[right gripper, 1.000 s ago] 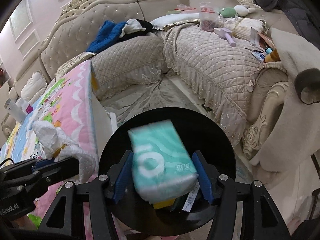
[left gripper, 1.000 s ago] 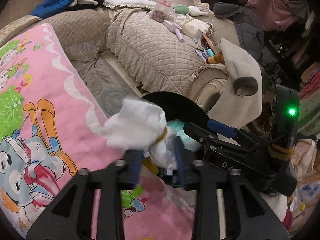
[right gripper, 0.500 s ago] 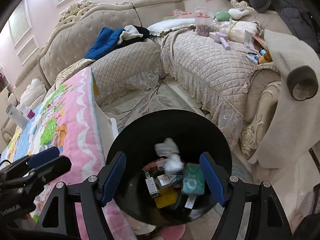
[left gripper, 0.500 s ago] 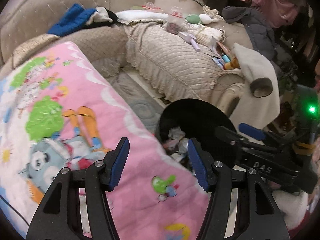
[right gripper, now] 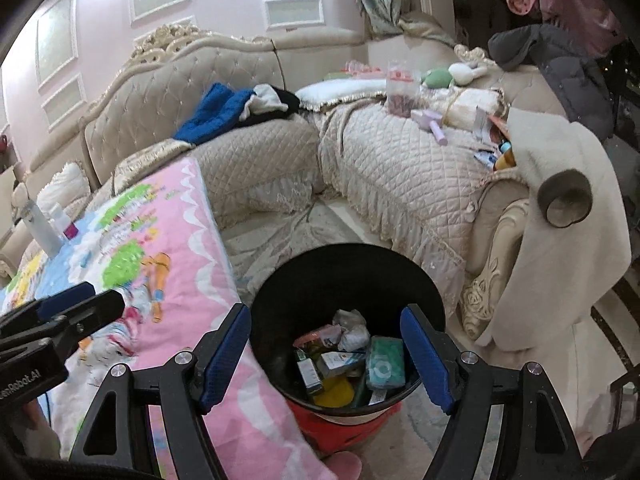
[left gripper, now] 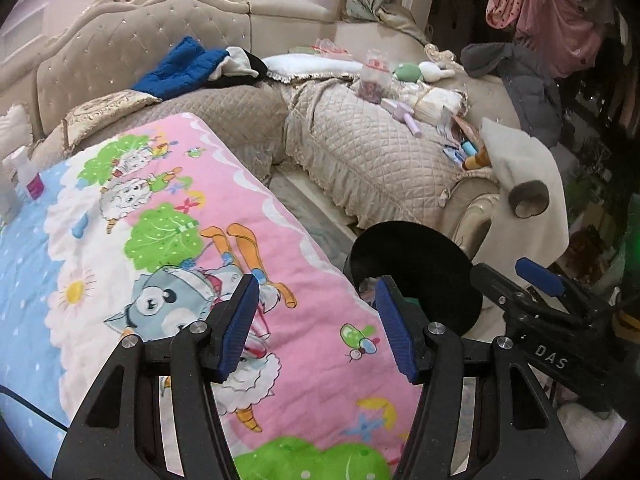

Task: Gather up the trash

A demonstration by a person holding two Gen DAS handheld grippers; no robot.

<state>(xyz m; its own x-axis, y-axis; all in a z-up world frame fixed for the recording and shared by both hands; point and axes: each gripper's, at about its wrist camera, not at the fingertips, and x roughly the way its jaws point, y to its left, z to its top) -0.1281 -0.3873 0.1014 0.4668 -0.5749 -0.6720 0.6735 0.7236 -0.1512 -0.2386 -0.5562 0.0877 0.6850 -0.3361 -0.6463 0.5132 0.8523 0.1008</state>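
Cluttered sofa room, pink quilt point(left gripper: 280, 280), your left gripper point(left gripper: 316, 324) and right gripper point(right gripper: 326, 356) now spread empty, tissue pack point(right gripper: 386, 362) dropped into black bin point(right gripper: 280, 300).

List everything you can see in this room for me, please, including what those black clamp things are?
trash bin: one, black, on the floor beside the pink quilt.
trash in the bin: several pieces, among them a teal tissue pack, crumpled white tissue and small boxes.
quilt: one, pink and blue with cartoon animals, left of the bin.
sofa: one, beige and quilted, wrapping round the back and right.
blue garment: one, on the sofa back cushion.
white bottles: two, at the quilt's far left.
white fleece throw: one, draped over the sofa arm.
left tool: black with blue pads, open and empty, over the quilt's edge.
right tool: same make, open and empty, above the bin.
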